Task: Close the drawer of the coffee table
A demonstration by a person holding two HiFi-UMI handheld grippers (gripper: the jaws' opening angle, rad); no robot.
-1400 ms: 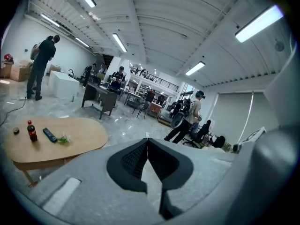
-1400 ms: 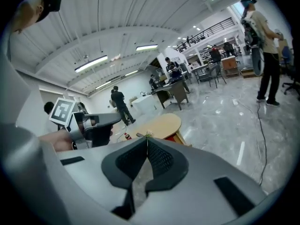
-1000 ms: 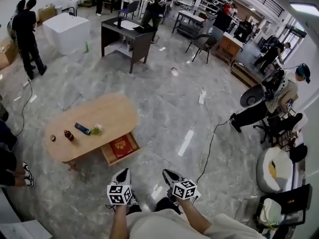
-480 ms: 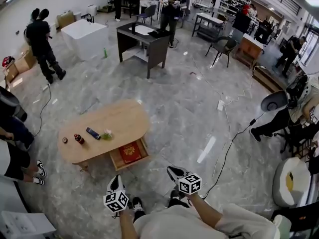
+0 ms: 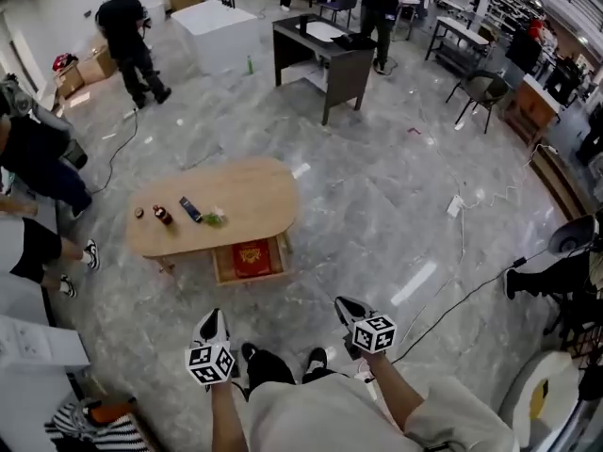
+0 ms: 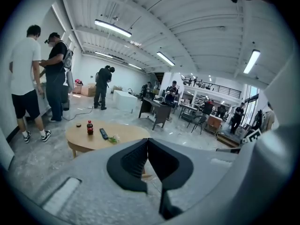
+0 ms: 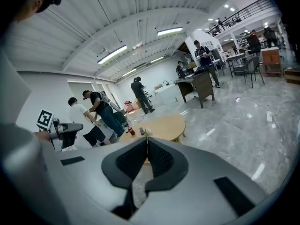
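Observation:
The oval wooden coffee table (image 5: 245, 191) stands on the grey floor ahead of me. Its drawer (image 5: 252, 277) is pulled out on the near side, with a red book (image 5: 252, 256) lying in it. My left gripper (image 5: 213, 320) is shut and empty, a good stretch short of the drawer. My right gripper (image 5: 345, 305) is also shut and empty, off to the drawer's right. In the left gripper view the closed jaw tips (image 6: 148, 140) point at the table (image 6: 126, 132). The right gripper view has its closed tips (image 7: 147, 138) below the table (image 7: 164, 125).
On the tabletop are a dark bottle (image 5: 162, 215), a remote (image 5: 190, 209) and a small green sprig (image 5: 214, 217). People stand at the table's left (image 5: 38, 158). A dark desk (image 5: 325, 50) and white box (image 5: 219, 31) are behind. A cable (image 5: 462, 299) runs across the floor right.
The head view has swung round: the table and open drawer now sit nearer the middle, straight ahead of both grippers. Both grippers stay shut and low in view.

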